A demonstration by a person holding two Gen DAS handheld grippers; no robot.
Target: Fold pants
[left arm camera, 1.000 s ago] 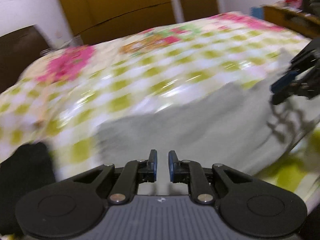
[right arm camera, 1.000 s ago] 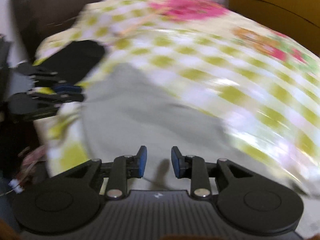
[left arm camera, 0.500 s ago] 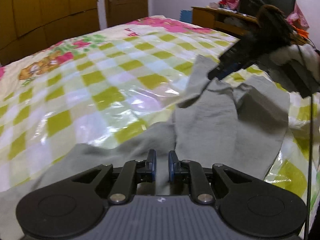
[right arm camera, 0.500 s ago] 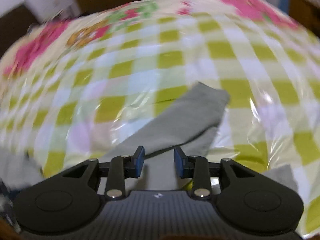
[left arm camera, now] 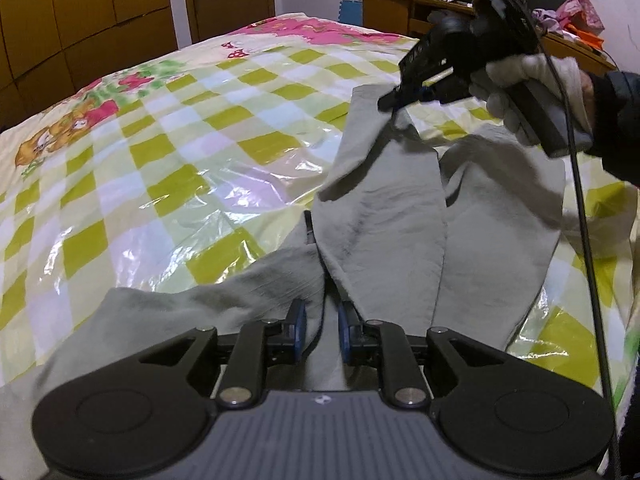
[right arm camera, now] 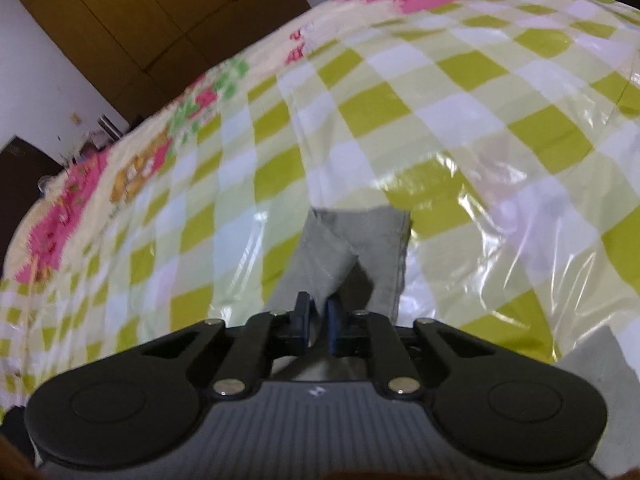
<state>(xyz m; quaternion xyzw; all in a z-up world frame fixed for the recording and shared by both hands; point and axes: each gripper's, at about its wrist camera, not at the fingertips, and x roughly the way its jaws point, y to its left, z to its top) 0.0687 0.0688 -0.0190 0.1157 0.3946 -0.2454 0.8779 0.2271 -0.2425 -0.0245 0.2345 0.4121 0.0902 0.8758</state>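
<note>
Grey pants [left arm camera: 384, 216] lie rumpled on a bed with a green-and-white checked cover [left arm camera: 160, 140]. My left gripper [left arm camera: 322, 320] sits low at the near end of the pants, its blue pads pinching a bunched fold of cloth. In the left wrist view my right gripper [left arm camera: 390, 102], held by a white-gloved hand [left arm camera: 520, 80], is shut on the far end of one leg, which is raised off the cover. In the right wrist view that gripper [right arm camera: 317, 308] is closed on the grey leg end [right arm camera: 360, 240], whose hem folds over above the checked cover [right arm camera: 480, 120].
A black cable [left arm camera: 588, 240] hangs from the right gripper across the pants' right side. A wooden desk [left arm camera: 400, 8] with clutter stands beyond the bed at the right. Brown wardrobe doors [left arm camera: 80, 20] line the far wall. Glossy plastic covers the bed.
The right gripper's jaws have gone from apart over the leg end to shut on it, and its view has rolled. The left view swung across the bed, then held still.
</note>
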